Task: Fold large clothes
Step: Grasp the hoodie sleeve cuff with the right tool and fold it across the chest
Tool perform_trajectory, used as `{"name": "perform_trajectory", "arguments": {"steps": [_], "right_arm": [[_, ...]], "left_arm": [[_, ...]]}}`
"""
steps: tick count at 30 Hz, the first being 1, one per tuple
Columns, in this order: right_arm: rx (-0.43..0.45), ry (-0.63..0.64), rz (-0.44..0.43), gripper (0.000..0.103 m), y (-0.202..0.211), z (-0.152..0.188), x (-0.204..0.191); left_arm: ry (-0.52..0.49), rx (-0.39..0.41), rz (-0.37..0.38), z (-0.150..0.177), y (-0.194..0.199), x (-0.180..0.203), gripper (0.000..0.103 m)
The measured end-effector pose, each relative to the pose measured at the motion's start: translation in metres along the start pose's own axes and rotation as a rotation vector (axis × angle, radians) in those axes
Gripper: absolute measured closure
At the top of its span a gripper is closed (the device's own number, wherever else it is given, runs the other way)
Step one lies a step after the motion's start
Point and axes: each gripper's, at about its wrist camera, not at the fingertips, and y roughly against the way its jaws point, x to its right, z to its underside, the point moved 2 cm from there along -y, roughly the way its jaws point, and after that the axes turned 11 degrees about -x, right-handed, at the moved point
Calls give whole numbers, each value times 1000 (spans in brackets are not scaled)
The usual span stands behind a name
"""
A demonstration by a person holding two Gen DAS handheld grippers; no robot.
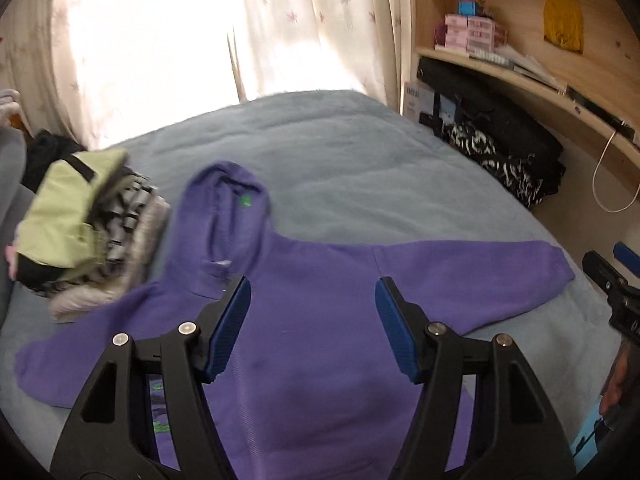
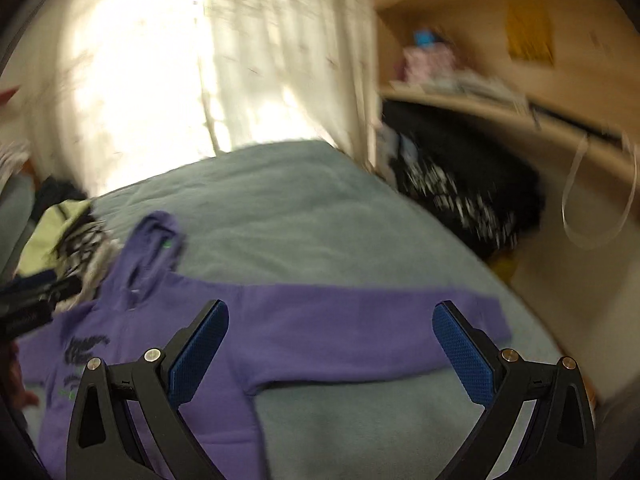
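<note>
Purple hoodie (image 1: 320,320) lies flat on bed (image 1: 340,152), sleeves spread for folding; left gripper (image 1: 312,328) and right gripper (image 2: 330,348) hover above it, jaws spread, pinching nothing, likely ready for a sleeve

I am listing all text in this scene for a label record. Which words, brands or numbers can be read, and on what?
None can be read for sure.
Purple hoodie: dark chest print, too blurred.
Box by the shelves: dark heading, too small.
Pink boxes on the shelf: print too small.
</note>
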Motion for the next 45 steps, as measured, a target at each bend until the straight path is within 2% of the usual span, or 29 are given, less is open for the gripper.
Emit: {"name": "perform_trajectory", "arguments": {"steps": [2, 4, 5, 6, 8, 10, 12, 15, 16, 20, 21, 22, 24, 26, 28, 30, 33, 35, 37, 39, 40, 42, 43, 44, 45], "right_arm": [[-79, -74, -9, 0, -41, -8, 30], [-144, -161, -25, 0, -74, -3, 64], [-182, -232, -32, 5, -94, -4, 86], [-211, -291, -59, 15, -109, -5, 103], [-257, -400, -104, 26, -138, 2, 133], [-278, -475, -121, 27, -161, 13, 151], [-291, -537, -163, 27, -181, 16, 172], [-280, -585, -211, 26, -200, 18, 189], [-273, -599, -216, 26, -208, 10, 196], [-287, -626, -183, 27, -229, 24, 188], [-287, -631, -175, 32, -236, 17, 190], [-288, -635, -163, 39, -242, 17, 182], [-301, -633, -131, 83, -250, 13, 171], [-250, -619, -135, 90, -250, -7, 157], [-151, -512, -161, 91, -226, -31, 123], [-80, -377, -244, 91, -204, -54, 77], [-41, -156, -361, 91, -179, -74, -6], [-54, -38, -423, 91, -174, -76, -57], [-87, 85, -447, 91, -183, -68, -110], [-133, 189, -417, 91, -203, -50, -152], [-185, 235, -403, 90, -222, -39, -170], [-305, 297, -393, 81, -260, -14, -198], [-353, 316, -388, 78, -265, 6, -208], [-415, 342, -375, 68, -283, 19, -213], [-451, 360, -361, 63, -293, 29, -215]], "left_arm": [[-26, -41, 5, 0, -42, 12, 41], [-48, -71, -5, 6, -80, 24, 41], [-43, -77, -16, 5, -96, 30, 41], [-27, -86, -11, 6, -110, 32, 41], [22, -120, 31, 11, -138, 35, 41], [52, -161, 37, 14, -167, 41, 44], [47, -169, 26, 16, -188, 52, 49], [21, -192, 30, 22, -212, 64, 50], [19, -201, 33, 27, -218, 64, 50], [51, -254, 44, 33, -235, 72, 50], [71, -273, 47, 32, -240, 74, 50], [84, -278, 52, 33, -240, 73, 50], [117, -279, 36, 34, -238, 68, 50], [139, -269, 8, 37, -230, 53, 50], [170, -253, -5, 36, -219, 36, 50], [198, -229, -10, 32, -210, 17, 50], [225, -194, -11, 30, -190, -14, 50], [244, -174, -30, 32, -175, -35, 50], [272, -155, -39, 37, -161, -62, 50], [308, -151, -37, 48, -150, -91, 50], [322, -153, -30, 54, -146, -103, 50], [344, -169, -14, 72, -144, -127, 50], [345, -179, -7, 81, -143, -136, 50], [343, -195, -1, 90, -144, -144, 50], [340, -211, 2, 97, -147, -150, 50]]}}
